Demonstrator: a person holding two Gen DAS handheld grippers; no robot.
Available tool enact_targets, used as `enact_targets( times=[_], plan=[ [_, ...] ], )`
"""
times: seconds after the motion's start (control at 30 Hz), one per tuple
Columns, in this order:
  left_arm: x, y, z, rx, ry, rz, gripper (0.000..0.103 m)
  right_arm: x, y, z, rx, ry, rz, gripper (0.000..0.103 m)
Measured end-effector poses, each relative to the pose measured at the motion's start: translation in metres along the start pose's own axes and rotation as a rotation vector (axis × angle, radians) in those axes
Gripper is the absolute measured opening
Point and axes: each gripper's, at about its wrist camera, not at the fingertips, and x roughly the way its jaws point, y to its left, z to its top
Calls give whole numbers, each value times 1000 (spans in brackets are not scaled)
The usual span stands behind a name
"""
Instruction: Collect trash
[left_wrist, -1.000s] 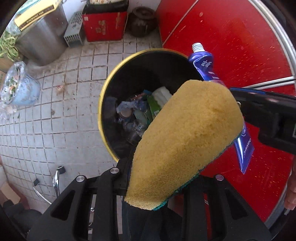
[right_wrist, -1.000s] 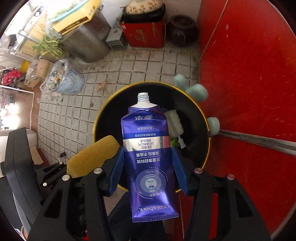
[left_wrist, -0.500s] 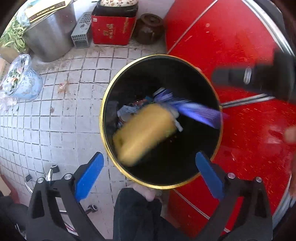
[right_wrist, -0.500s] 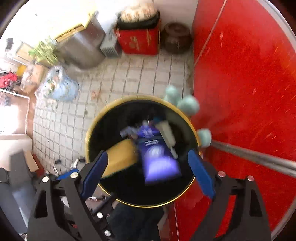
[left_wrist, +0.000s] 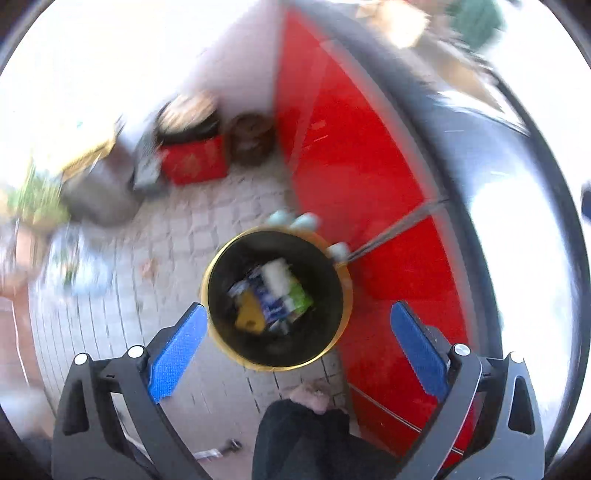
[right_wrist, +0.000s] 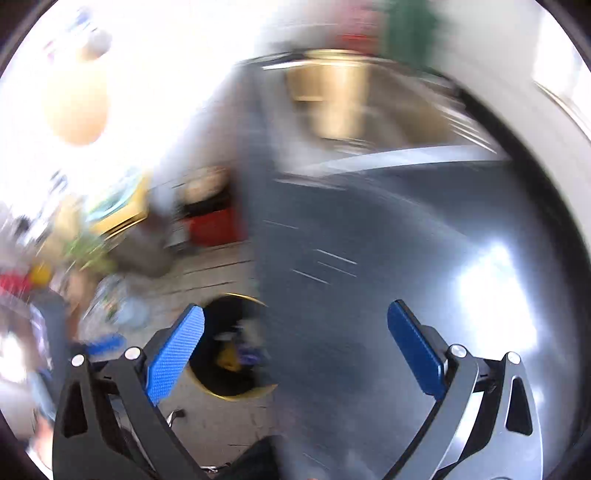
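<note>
Both tools empty above the bin

L tool (left_wrist: 295, 343) was wide open; R tool (right_wrist: 295, 347) was still opening, nothing between. I saw yellow sponge (left_wrist: 249, 315) & blue toothpaste tube (left_wrist: 271, 304) inside black gold-rimmed round bin (left_wrist: 334, 339).

The left gripper (left_wrist: 295, 339) hangs wide apart and empty above the yellow-rimmed bin (left_wrist: 334, 343); a yellow sponge (left_wrist: 249, 315) and blue tube (left_wrist: 271, 301) lie inside it
</note>
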Motion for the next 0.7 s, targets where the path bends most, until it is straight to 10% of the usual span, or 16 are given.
enact_targets(
  times=[0.3,0.57,0.7],
  plan=[
    [-56,-205,-13,548,-151,-155,97,-142,-208,-208,607,20,-405,96],
    [-74,-386,-109,953,-40,-322,97,-231,-264,-416,1202,-48,-580,96],
    [-95,-431,-158,1079,-44,-347,97,-247,-276,-469,1320,-58,-558,96]
  ],
)
